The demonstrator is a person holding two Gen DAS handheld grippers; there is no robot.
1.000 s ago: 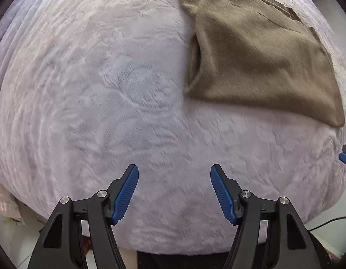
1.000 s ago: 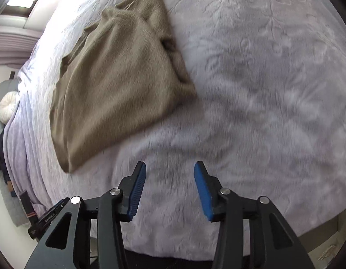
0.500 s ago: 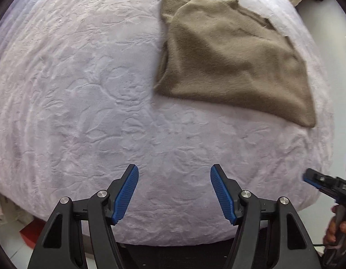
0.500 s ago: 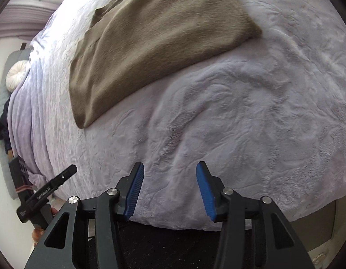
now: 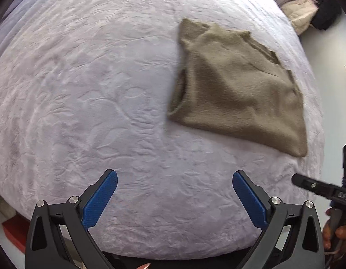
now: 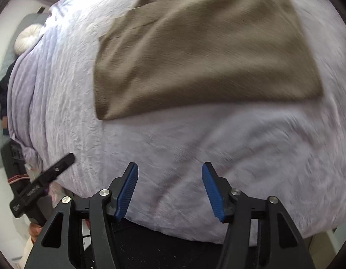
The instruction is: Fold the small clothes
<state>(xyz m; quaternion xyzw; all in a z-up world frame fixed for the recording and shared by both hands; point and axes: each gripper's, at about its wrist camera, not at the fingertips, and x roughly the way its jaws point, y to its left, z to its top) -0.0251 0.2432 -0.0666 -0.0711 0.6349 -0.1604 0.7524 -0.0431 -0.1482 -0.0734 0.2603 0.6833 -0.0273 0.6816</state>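
Note:
A folded olive-brown knit garment (image 5: 237,89) lies flat on the pale lilac bedspread (image 5: 94,89), up and right of my left gripper (image 5: 175,192). That gripper hangs over bare cover near the bed's front edge, its jaws opening wide with nothing between them. In the right wrist view the same garment (image 6: 206,51) fills the upper middle. My right gripper (image 6: 170,188) hovers below the garment's near edge, its jaws opening and empty. The other tool (image 5: 318,188) shows at the right edge of the left wrist view, held by a hand (image 5: 336,235).
Clothes are piled (image 5: 307,13) beyond the bed's far right corner. A round white cushion (image 6: 29,38) sits at the far left in the right wrist view, with dark items (image 6: 13,163) beside the bed. A red box (image 5: 13,233) lies on the floor at lower left.
The left gripper's jaws have spread much wider and it has lifted a little. The right gripper has swung across so the garment now lies straight ahead and closer; its jaws have widened.

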